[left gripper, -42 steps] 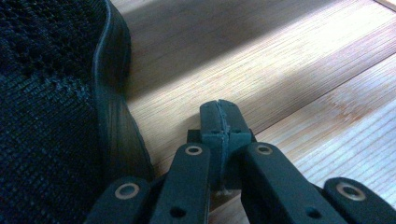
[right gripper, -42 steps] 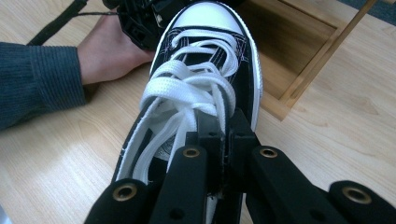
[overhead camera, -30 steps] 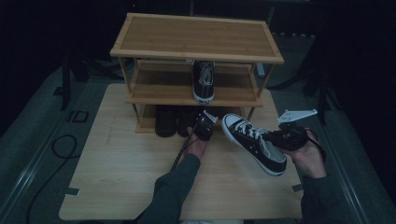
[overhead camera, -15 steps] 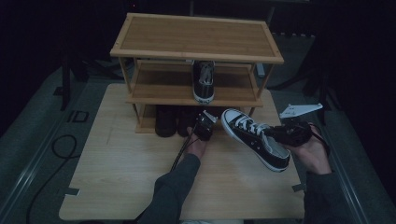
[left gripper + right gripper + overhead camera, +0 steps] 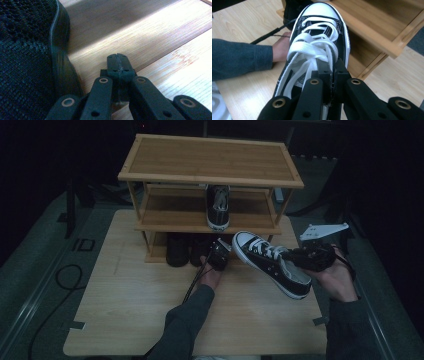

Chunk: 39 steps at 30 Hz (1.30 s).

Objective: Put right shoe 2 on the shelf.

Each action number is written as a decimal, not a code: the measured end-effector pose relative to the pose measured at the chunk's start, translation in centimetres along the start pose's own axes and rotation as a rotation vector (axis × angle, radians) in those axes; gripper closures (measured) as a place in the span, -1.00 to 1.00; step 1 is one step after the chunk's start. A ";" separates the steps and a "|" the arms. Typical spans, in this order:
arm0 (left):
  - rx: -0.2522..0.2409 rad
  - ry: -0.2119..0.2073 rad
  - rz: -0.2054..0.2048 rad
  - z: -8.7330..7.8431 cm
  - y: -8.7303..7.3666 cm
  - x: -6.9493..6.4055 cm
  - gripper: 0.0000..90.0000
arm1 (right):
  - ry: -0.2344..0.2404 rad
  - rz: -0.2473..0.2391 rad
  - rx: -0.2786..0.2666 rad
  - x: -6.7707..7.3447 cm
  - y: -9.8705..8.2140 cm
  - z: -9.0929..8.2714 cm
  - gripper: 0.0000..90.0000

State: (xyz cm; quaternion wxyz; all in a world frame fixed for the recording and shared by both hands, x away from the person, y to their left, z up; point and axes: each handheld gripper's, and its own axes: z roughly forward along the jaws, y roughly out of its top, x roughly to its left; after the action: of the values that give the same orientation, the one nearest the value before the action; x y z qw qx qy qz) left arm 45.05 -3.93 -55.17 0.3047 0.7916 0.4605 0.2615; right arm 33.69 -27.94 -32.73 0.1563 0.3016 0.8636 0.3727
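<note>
High view shows the right gripper (image 5: 312,258) with jaws clamped on the tongue of a black-and-white sneaker (image 5: 270,262), toe aimed at the shoe rack (image 5: 210,180) as if for shelving, while the left gripper (image 5: 218,255), jaws closed and empty, rests near the bottom shelf.

From above we look forward and down on the table (image 5: 125,320) and shoe rack (image 5: 210,160). Our gripper cameras sit close, sharing that rack's wood (image 5: 372,27).

black sneaker (image 5: 272,265) with white laces, tan wooden rack (image 5: 210,160)
</note>
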 end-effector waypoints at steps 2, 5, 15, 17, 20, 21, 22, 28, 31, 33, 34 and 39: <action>0.001 -0.010 0.000 0.0 0.0 0.0 1.00 | 0.000 -0.007 -0.008 0.0 0.5 -0.1 0.96; -0.001 -0.004 0.000 0.0 0.0 0.0 1.00 | -0.005 -0.007 -0.018 0.0 1.1 -0.2 0.96; 0.003 -0.006 0.003 0.0 0.0 0.0 1.00 | -0.045 0.021 -0.023 -1.1 3.1 1.0 0.96; 0.004 -0.006 0.007 0.0 0.0 0.0 1.00 | -0.067 0.036 -0.023 -1.6 3.9 1.8 0.96; 0.005 -0.009 0.006 0.0 0.0 0.0 1.00 | -0.084 0.049 -0.017 -2.1 4.5 2.3 0.96; 0.004 -0.010 0.005 0.0 0.0 0.0 1.00 | -0.084 0.049 -0.017 -2.1 4.5 2.3 0.96; 0.004 -0.009 0.006 0.0 0.0 0.0 1.00 | -0.091 0.060 -0.020 -2.3 4.6 2.3 0.95; 0.002 -0.013 -0.002 0.1 0.0 -0.1 1.00 | -0.112 0.093 -0.025 -3.5 4.9 2.7 0.95; 0.001 -0.012 0.000 0.1 0.0 -0.1 1.00 | -0.120 0.109 -0.032 -3.9 5.0 3.0 0.95; 0.002 -0.013 0.000 0.1 0.0 -0.1 1.00 | -0.134 0.119 -0.023 -4.1 5.3 3.6 0.95; 0.002 -0.013 0.000 0.1 0.0 -0.1 1.00 | -0.134 0.119 -0.023 -4.1 5.3 3.6 0.95; 0.003 -0.014 0.001 0.1 0.0 -0.1 1.00 | -0.152 0.140 -0.031 -4.4 5.9 4.5 0.95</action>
State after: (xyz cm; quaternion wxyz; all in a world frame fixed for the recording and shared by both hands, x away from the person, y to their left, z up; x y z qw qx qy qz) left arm 45.07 -3.99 -55.21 0.3066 0.7941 0.4583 0.2555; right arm 41.65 -25.10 -31.22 0.1997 0.3864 0.8200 0.3720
